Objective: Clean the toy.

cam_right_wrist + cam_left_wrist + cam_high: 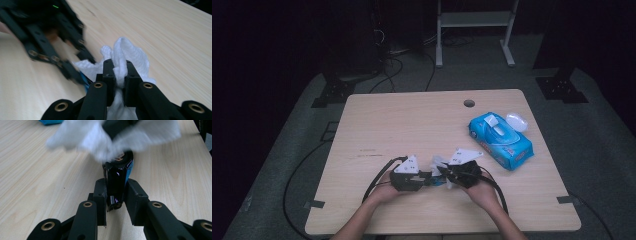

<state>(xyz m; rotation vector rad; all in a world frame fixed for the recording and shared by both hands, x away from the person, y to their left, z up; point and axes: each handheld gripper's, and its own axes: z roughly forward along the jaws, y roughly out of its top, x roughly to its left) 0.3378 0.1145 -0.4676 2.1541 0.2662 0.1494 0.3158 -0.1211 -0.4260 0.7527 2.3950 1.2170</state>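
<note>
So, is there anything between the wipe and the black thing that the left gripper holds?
Nothing visible: the white wipe, pinched in the right gripper, already lies against the shiny black object clamped in the left gripper.

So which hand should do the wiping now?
Likely the right gripper: it is shut on the white wipe, right against the glossy black object that the left gripper clamps.

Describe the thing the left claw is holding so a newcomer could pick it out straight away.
Start at the wooden table and go to its near edge, where the left claw and the right claw meet. The left claw is shut on a small glossy black object with a blue side. Unlike the soft white wipe pinched in the right claw, it is hard, dark and shiny.
</note>
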